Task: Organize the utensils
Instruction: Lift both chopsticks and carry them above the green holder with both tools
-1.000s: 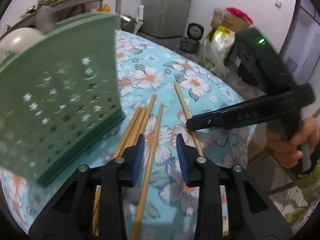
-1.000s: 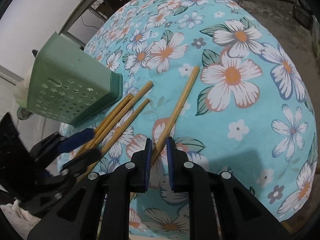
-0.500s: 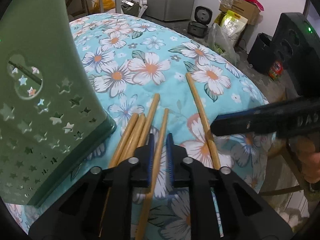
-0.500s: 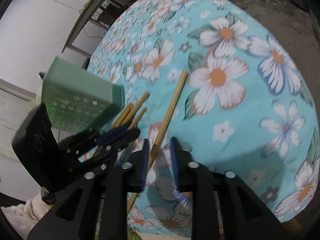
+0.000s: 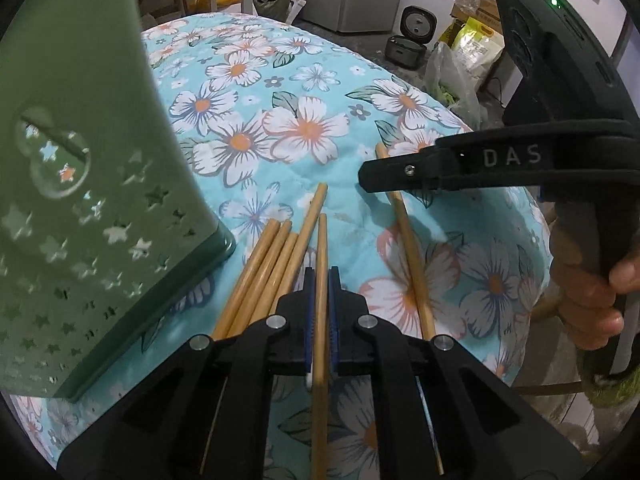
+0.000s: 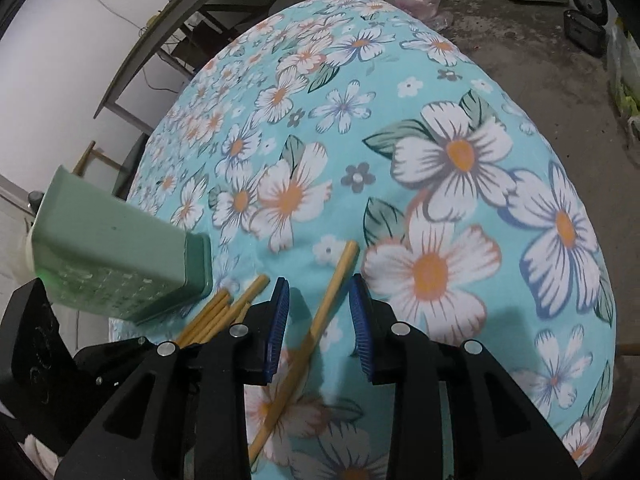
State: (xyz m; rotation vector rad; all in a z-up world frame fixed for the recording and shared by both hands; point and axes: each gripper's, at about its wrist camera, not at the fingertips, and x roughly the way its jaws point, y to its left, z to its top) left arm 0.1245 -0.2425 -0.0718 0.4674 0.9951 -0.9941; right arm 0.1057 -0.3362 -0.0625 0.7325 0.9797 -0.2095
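Note:
Several bamboo chopsticks lie on the floral tablecloth (image 5: 304,132). My left gripper (image 5: 321,312) is shut on one chopstick (image 5: 321,248), just right of a bundle of chopsticks (image 5: 268,272). A lone chopstick (image 6: 332,292) lies apart to the right. My right gripper (image 6: 319,320) straddles it with its jaws opening, and the blue pads (image 6: 278,320) stand clear of the wood. In the left wrist view the right gripper's black finger (image 5: 460,168) crosses above that lone chopstick (image 5: 408,240). A green star-perforated utensil holder (image 5: 80,200) stands at the left.
The holder (image 6: 112,272) stands close to the bundle's tips (image 6: 212,316). A hand (image 5: 588,288) grips the right tool at the table's right edge. Beyond the table are bags (image 5: 476,48), a rice cooker (image 5: 412,36) and a bench (image 6: 168,40).
The left jaws closed onto one chopstick as the gripper moved in toward the holder. The right jaws spread apart from the lone chopstick and moved forward along it.

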